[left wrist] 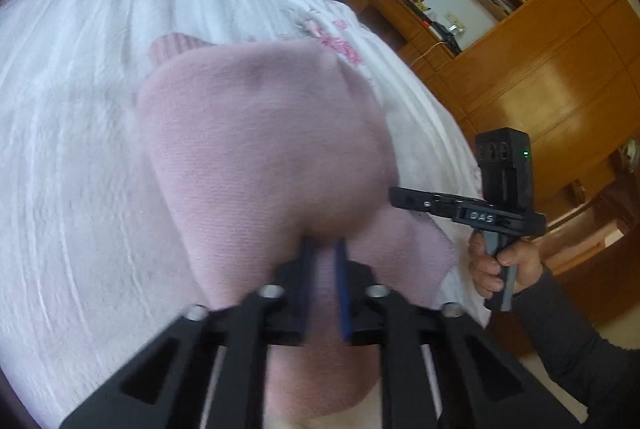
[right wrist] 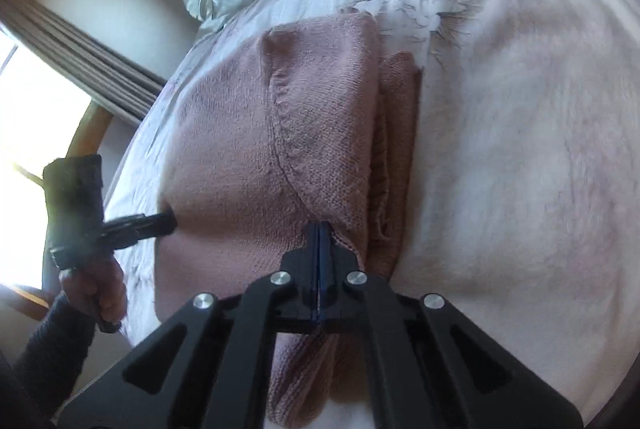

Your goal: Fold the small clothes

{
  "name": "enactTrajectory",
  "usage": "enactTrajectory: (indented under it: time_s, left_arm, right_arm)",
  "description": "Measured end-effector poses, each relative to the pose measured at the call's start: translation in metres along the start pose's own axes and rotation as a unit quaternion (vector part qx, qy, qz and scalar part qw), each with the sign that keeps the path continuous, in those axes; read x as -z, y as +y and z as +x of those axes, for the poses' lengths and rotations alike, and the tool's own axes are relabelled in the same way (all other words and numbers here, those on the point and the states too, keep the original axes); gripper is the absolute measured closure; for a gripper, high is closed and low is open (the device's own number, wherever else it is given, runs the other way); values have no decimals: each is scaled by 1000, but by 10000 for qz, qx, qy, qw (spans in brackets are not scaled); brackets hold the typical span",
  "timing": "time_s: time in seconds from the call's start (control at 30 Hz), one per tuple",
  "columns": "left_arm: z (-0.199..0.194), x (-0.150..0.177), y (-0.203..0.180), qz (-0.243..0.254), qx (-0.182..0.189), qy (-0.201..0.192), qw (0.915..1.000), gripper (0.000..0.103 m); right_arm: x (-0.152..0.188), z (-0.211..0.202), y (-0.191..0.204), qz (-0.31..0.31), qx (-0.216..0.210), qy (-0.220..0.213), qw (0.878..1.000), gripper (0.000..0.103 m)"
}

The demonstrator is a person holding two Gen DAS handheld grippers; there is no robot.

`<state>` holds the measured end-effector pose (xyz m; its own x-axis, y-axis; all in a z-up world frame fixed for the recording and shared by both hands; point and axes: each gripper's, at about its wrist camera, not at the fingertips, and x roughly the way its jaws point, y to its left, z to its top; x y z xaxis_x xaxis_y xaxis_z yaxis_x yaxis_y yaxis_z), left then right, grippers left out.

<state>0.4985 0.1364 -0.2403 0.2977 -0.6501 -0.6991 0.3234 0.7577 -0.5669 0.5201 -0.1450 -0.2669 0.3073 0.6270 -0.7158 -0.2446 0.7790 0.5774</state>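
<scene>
Your left claw (left wrist: 324, 249) grips the pink sweater (left wrist: 260, 133) with its fingers nearly together; your right claw (right wrist: 319, 233) is clamped tight on the near hem. It lies on the bed (left wrist: 72, 149), long axis running away from you, white quilt clear beyond.

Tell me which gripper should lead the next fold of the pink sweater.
Probably both together. The right gripper and left gripper each pinch the pink sweater at its near edge, lying on the white bedspread. Neither is free; carrying that edge forward together seems best.
</scene>
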Motion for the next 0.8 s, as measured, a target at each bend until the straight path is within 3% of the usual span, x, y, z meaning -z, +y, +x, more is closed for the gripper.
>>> enactTrajectory:
  time_s: [0.07, 0.1, 0.13, 0.23, 0.3, 0.33, 0.37, 0.47, 0.5, 0.53, 0.57, 0.6, 0.63, 0.73, 0.8]
  left_arm:
    - [-16, 1, -11, 29, -72, -74, 9999, 100]
    - [-28, 5, -19, 89, 75, -169, 9998, 75]
    - [-40, 12, -27, 163, 212, -263, 9993, 54]
    - [-48, 43, -46, 498, 286, -202, 9981, 55]
    - [-29, 59, -38, 457, -151, 113, 9988, 55]
    - [-15, 66, -28, 406, -422, 284, 9979, 56]
    - [-4, 72, -18, 349, -563, 396, 9970, 56]
    - [-5, 76, -16, 127, -507, 266, 9983, 56]
    - [-12, 74, -22, 120, -417, 210, 9988, 51]
    - [-25, 76, -28, 132, -244, 123, 9995, 47]
    - [-38, 78, -32, 155, -23, -5, 9999, 41]
    - [-49, 77, -31, 158, 142, -134, 9997, 36]
    - [-60, 78, -27, 101, 243, -279, 9993, 34]
    - [-77, 78, 16, -662, 367, -603, 9953, 32]
    - [-74, 80, 47, -1308, 354, -566, 9892, 32]
  right_arm:
    - [5, -20, 12, -17, -75, -139, 9999, 103]
    - [11, -34, 20, -52, -190, -225, 9996, 96]
    - [17, -45, 28, -123, -303, -288, 9991, 95]
    - [40, -56, 34, -139, -488, -221, 9985, 95]
    - [54, -42, 26, -75, -362, 4, 9993, 95]
    - [58, -32, 17, 73, -269, 111, 9996, 103]
    - [62, -25, 8, 165, -152, 159, 9996, 103]
    - [64, -22, -2, 403, -164, 204, 9988, 103]
    - [61, -32, 4, 342, -267, 170, 9989, 93]
    - [58, -44, 10, 280, -446, 105, 9986, 71]
    - [52, -57, 11, 297, -553, -12, 9980, 57]
    - [46, -69, 8, 362, -565, -172, 9976, 32]
    - [38, -81, 2, 469, -599, -325, 9966, 22]
    - [13, -82, -30, 1019, -995, -170, 9897, 19]
    - [-4, -70, -50, 1398, -1148, -26, 9835, 18]
